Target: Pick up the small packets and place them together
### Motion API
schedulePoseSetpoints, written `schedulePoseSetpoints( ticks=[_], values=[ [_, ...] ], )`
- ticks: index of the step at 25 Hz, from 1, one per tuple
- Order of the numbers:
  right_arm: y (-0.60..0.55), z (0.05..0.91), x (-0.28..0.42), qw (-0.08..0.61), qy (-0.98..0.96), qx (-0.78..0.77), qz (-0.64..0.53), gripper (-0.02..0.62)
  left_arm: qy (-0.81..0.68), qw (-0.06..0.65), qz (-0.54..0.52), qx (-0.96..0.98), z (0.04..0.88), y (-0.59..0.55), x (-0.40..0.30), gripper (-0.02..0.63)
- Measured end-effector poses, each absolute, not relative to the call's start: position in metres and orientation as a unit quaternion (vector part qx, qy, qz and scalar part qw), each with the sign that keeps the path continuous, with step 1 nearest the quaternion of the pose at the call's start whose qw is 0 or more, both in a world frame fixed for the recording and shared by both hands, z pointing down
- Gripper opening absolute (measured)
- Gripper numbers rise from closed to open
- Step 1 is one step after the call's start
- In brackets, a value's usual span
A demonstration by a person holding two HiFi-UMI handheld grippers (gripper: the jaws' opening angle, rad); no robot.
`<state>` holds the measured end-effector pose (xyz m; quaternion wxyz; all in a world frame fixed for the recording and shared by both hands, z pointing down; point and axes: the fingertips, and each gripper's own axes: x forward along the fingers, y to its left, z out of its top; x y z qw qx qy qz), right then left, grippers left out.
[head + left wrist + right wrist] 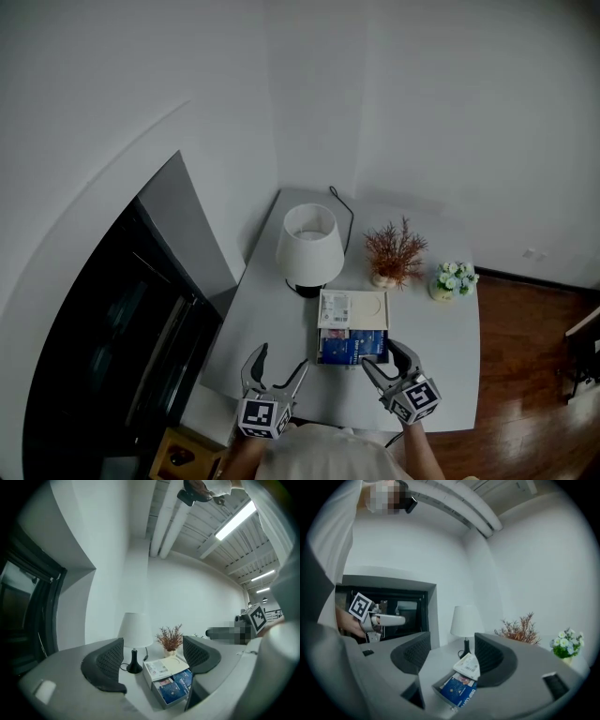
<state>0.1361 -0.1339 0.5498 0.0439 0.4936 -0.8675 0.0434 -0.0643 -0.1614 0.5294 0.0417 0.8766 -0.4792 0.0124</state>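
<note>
White walls meet in a corner behind the pale table, where a lamp, a dried plant and a small pot of flowers stand along the far side. Nearer you sits a shallow box. A white lid covers its far half, and the blue packets lie flat in the open near half.

Your right gripper hangs just beside the box's near right corner with its jaws spread and nothing between the pads. In its own view the lid tilts up close to the right-hand jaw, though you cannot tell whether they touch. Your left gripper hovers over the table left of the box, also spread and empty.

The packets look thin, light and glossy, so expect them to flex and perhaps slide in the pads. Pinching a free short edge and closing gently is probably best. They seem to overlap, so you may lift two at once. The box looks light too and could shift or tip if you snag its wall or the lid.
</note>
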Motion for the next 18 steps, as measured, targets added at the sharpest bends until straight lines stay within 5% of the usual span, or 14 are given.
schedulePoseSetpoints(
  ticks=[11, 18],
  values=[
    [-0.186, 0.704, 0.104, 0.390, -0.871, 0.287, 0.082, 0.287, -0.471, 0.047, 0.038, 0.880, 0.538, -0.153, -0.071, 0.393],
    [-0.206, 0.774, 0.084, 0.482, -0.842, 0.221, 0.100, 0.268, -0.484, 0.056, 0.047, 0.872, 0.544, -0.143, -0.080, 0.390]
  ],
)
